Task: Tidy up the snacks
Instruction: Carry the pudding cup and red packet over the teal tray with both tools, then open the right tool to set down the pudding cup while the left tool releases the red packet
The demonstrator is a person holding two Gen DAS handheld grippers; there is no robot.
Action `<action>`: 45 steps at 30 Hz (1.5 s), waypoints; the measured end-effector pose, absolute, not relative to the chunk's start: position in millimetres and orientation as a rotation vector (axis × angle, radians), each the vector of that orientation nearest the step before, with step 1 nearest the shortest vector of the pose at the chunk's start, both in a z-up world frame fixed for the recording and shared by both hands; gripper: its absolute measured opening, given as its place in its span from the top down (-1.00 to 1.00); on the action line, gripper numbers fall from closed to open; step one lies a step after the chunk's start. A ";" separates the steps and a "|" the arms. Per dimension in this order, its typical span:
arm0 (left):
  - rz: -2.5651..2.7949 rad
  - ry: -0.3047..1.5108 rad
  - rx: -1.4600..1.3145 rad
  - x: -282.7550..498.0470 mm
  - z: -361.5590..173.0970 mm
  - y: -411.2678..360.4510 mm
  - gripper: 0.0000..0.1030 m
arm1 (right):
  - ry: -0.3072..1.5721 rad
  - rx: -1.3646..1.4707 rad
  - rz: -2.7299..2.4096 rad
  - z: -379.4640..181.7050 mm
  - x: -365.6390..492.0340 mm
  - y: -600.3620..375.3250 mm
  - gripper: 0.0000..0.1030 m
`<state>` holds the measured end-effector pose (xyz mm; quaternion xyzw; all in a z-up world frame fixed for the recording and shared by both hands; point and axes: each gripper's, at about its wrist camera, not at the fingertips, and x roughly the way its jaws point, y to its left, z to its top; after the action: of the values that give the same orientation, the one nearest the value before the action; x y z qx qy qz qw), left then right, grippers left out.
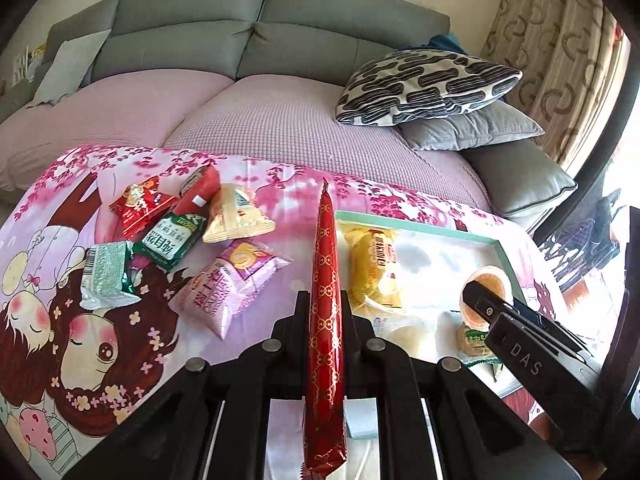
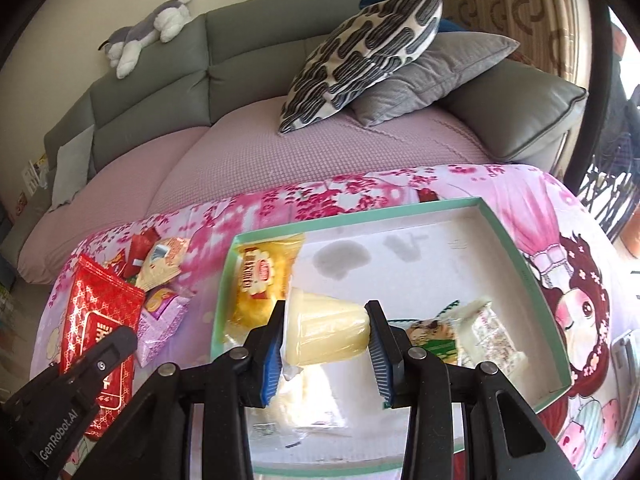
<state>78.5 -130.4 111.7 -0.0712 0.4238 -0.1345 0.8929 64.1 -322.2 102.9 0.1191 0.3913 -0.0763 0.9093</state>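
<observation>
My left gripper [image 1: 325, 304] is shut on a flat red packet with gold pattern [image 1: 326, 300], held edge-on above the table; it also shows in the right wrist view [image 2: 100, 328]. My right gripper [image 2: 326, 320] is shut on a pale yellow jelly cup [image 2: 326, 330], held sideways over the green-rimmed white tray [image 2: 516, 256]. The tray [image 1: 506, 258] holds a yellow cake packet [image 2: 264, 280], a green-labelled snack [image 2: 434, 338] and a white speckled packet [image 2: 494, 332]. Loose snacks lie left of the tray: a pink packet [image 1: 228, 284], a green packet [image 1: 170, 238], a pale green packet [image 1: 106, 274], red packets [image 1: 140, 204] and a cream packet [image 1: 236, 214].
The table wears a pink cartoon cloth [image 1: 60, 320]. Behind it stands a grey sofa with a pink cover [image 1: 248, 120], a patterned pillow [image 1: 428, 86] and grey cushions [image 1: 472, 128]. A plush toy [image 2: 148, 28] lies on the sofa back. Curtains [image 1: 560, 52] hang at right.
</observation>
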 end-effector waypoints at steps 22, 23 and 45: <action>-0.427 0.808 -0.003 100.2 117.7 -231.8 0.78 | 0.763 0.308 -0.295 102.6 56.5 -385.1 0.21; -0.432 0.809 -0.002 101.7 115.7 -233.9 0.78 | 0.764 0.307 -0.303 101.3 58.0 -386.9 0.21; -0.457 0.805 0.028 129.9 94.5 -259.3 0.78 | 0.779 0.261 -0.378 64.1 96.5 -402.8 0.21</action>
<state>129.9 -259.3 94.5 0.0137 0.3882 -0.2206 0.8947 96.5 -402.8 64.1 0.1259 0.3764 -0.1828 0.8995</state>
